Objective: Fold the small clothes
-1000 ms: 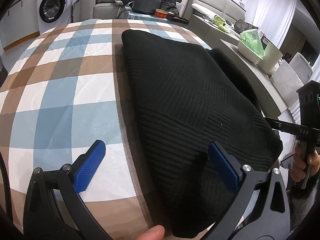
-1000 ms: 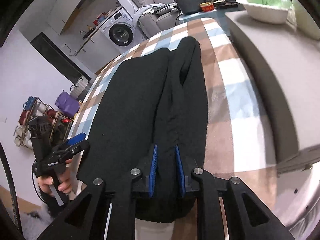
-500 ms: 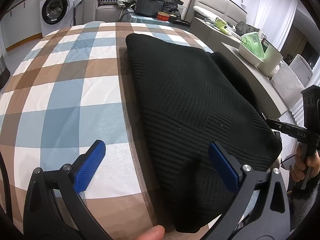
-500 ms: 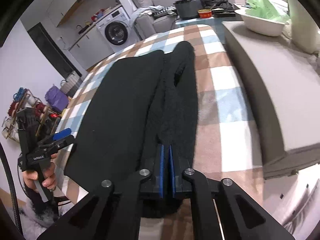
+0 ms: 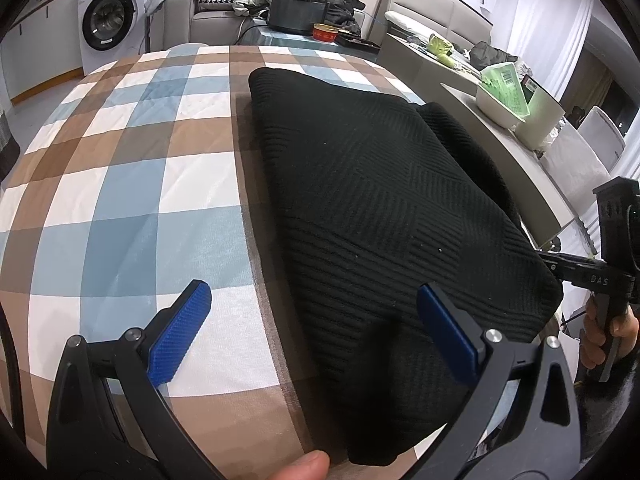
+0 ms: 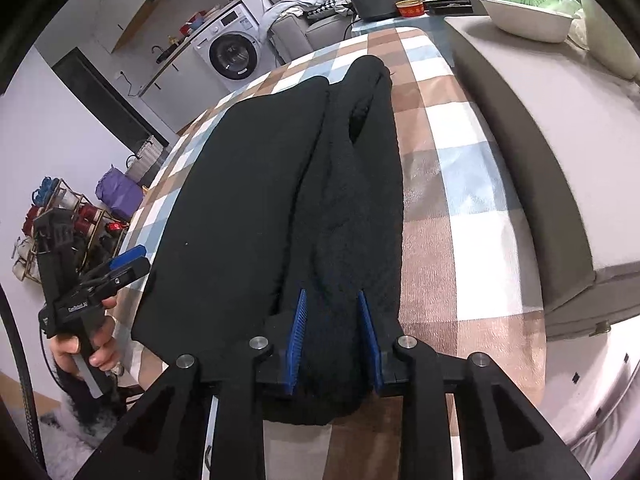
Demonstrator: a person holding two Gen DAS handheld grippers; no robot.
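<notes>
On checked cloth (image 5: 132, 184) – black knit (image 5: 372, 200) | left hand-held gripper (image 5: 316, 336) agape | right hand-held gripper (image 6: 334, 334) opening astride sleeve | lettering "DAS", perhaps

The right gripper (image 6: 331, 334), pinched shut on the sleeve (image 6: 352, 216) half a second ago, is opening, its pads now apart with the knit between them. It has eased slightly back.

the scene is evenly lit by soft indoor light, and only faint shadows are cast. straight lines are bent strongly toward the dark, vignetted corners by the fisheye lens. little knit detail is resolved in the black sweater (image 5: 384, 200). no glare or blur is seen.
</notes>
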